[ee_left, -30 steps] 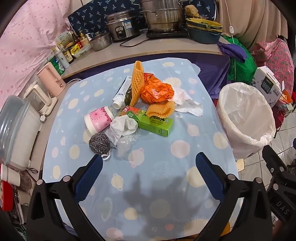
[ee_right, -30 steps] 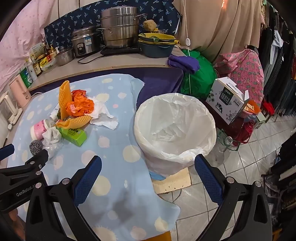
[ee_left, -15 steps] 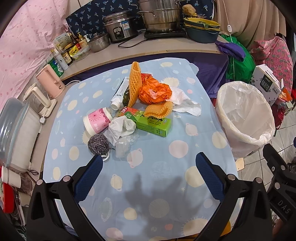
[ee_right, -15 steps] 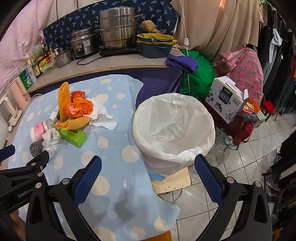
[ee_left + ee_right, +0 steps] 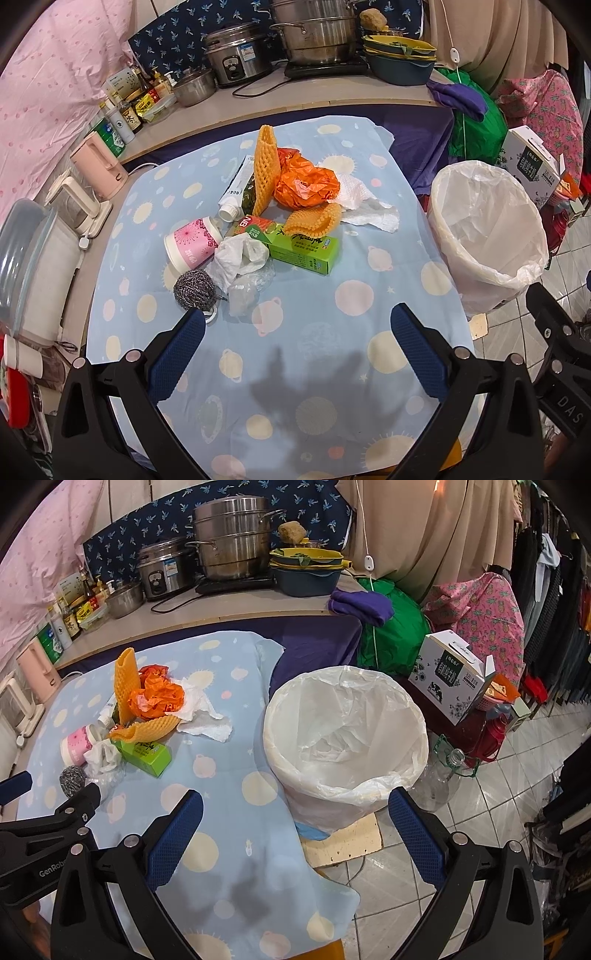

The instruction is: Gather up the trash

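A heap of trash lies mid-table on the blue spotted cloth [image 5: 314,369]: a green carton [image 5: 295,245], a pink cup [image 5: 192,248], a steel scourer [image 5: 195,288], an orange bag [image 5: 306,184], yellow foam nets [image 5: 265,168], white tissue [image 5: 365,210] and a tube [image 5: 236,186]. A white-lined trash bin [image 5: 347,734] stands right of the table on the floor. My left gripper [image 5: 297,332] is open and empty, just short of the heap. My right gripper [image 5: 295,816] is open and empty, near the bin's front rim.
A counter behind holds pots [image 5: 314,33], a rice cooker [image 5: 232,59], bowls [image 5: 399,55] and bottles [image 5: 125,110]. A pink kettle [image 5: 98,162] and appliances stand left of the table. A printed box [image 5: 454,675] and a bottle [image 5: 443,775] stand beyond the bin.
Both grippers have drifted slightly forward; the heap and bin sit a little lower in view. Nothing was picked up.
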`<state>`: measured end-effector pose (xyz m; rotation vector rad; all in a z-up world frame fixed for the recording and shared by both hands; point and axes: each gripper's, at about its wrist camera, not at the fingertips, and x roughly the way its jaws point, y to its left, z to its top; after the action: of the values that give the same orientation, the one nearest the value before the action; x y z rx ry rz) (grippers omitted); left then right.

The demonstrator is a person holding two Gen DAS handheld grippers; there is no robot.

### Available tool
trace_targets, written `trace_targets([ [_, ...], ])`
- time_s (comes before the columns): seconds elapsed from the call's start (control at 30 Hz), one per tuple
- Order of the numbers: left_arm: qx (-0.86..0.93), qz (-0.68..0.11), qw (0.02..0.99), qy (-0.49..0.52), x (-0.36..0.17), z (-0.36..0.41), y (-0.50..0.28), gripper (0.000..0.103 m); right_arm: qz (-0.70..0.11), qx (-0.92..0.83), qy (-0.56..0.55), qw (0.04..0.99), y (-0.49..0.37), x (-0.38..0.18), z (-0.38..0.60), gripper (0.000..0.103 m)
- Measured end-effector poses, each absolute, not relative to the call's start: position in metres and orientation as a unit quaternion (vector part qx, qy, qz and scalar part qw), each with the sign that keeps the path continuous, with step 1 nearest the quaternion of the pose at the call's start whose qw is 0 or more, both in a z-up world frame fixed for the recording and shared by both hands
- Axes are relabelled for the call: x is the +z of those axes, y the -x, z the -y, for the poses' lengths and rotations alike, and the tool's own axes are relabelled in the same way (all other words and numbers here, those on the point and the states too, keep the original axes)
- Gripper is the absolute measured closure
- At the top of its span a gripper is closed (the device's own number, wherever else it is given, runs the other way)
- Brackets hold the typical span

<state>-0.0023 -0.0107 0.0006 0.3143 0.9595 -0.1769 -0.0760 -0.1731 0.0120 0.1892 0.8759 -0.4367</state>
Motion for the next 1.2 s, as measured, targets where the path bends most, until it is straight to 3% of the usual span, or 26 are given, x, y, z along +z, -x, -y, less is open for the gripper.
trace_targets([
  [1.2, -0.087, -0.453, 0.873, -0.157, 0.0047, 0.0119, 0.002, 0.007, -0.413, -0.209, -0.098, 0.881, 0.0762, 0.0132, 0.1734, 0.007],
])
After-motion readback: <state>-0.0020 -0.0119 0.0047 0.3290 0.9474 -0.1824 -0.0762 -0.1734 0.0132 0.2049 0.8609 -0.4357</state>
